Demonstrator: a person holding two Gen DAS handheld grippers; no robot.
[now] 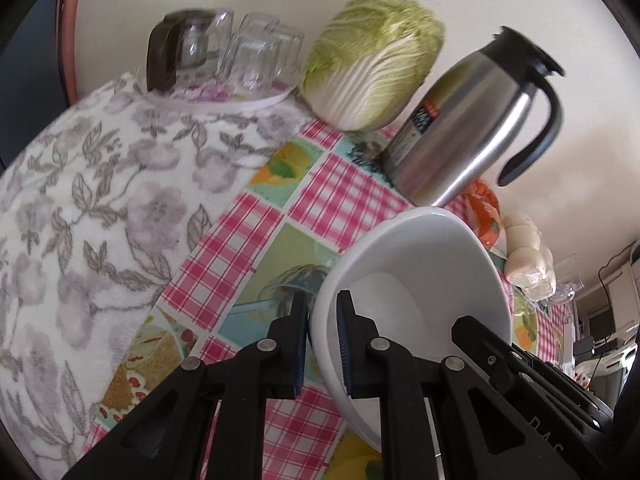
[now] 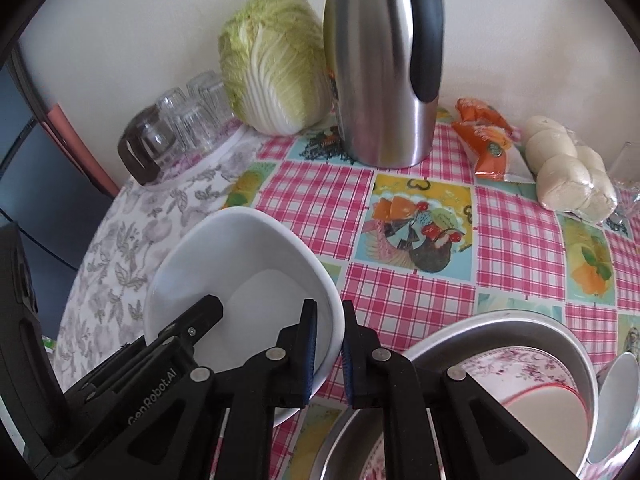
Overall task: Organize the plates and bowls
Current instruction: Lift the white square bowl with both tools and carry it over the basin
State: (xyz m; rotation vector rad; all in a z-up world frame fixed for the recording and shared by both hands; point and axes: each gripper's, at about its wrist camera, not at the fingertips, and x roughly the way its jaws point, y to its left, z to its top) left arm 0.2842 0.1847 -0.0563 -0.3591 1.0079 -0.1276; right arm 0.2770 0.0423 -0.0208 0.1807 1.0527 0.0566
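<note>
A white bowl (image 1: 420, 264) hangs tilted above the checked tablecloth, held at opposite sides of its rim. In the left wrist view my left gripper (image 1: 322, 332) is shut on the bowl's left rim, one blue pad inside and one outside. In the right wrist view my right gripper (image 2: 329, 344) is shut on the right rim of the same bowl (image 2: 240, 256). Each gripper also shows in the other's view: the right gripper (image 1: 520, 356) and the left gripper (image 2: 180, 340). A metal basin (image 2: 520, 322) at the lower right holds floral plates (image 2: 520, 364).
Along the wall stand a steel thermos jug (image 2: 384, 80), a napa cabbage (image 2: 272, 64) and a tray of upturned glasses (image 1: 240, 52). A floral cloth (image 1: 92, 208) covers the table's left part. Orange packets (image 2: 484, 136) and wrapped buns (image 2: 568, 168) lie at the right.
</note>
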